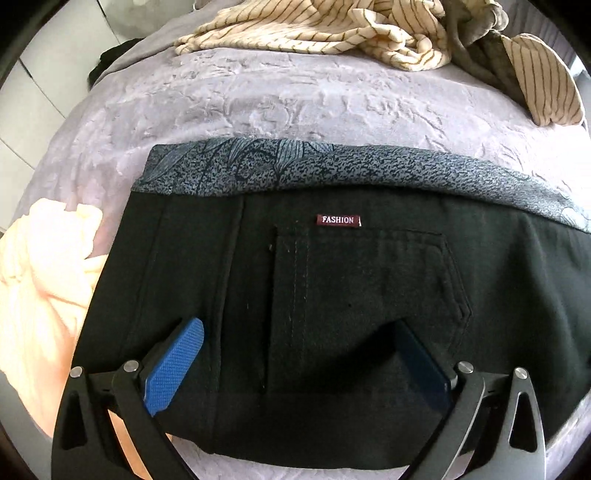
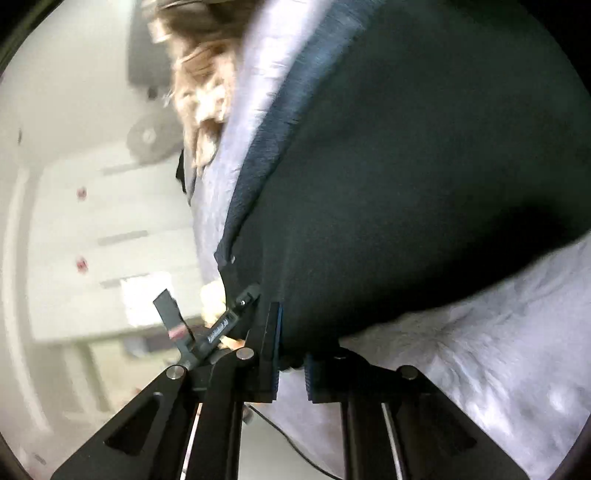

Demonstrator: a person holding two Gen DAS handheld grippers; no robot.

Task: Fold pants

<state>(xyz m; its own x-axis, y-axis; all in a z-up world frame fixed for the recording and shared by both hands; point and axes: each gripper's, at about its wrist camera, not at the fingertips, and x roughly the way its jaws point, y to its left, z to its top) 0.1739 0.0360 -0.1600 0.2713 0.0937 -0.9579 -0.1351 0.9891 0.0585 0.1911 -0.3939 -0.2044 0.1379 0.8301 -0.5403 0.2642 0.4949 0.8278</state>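
Note:
The black pants [image 1: 332, 295] lie flat on the bed with a back pocket and a red "FASHION" tag [image 1: 338, 220] facing up. They rest on a grey patterned garment [image 1: 295, 166]. My left gripper [image 1: 299, 332] is open, its blue pads [image 1: 177, 365] spread wide just above the pants near their near edge. In the right wrist view my right gripper [image 2: 291, 350] is shut on the edge of the black pants [image 2: 406, 184] and lifts that part off the bed. The view is blurred.
A lilac plush blanket [image 1: 295, 99] covers the bed. A cream striped garment [image 1: 332, 29] is heaped at the far side. A pale peach cloth [image 1: 44, 277] lies at the left. White cabinets [image 2: 92, 221] stand beyond the bed edge.

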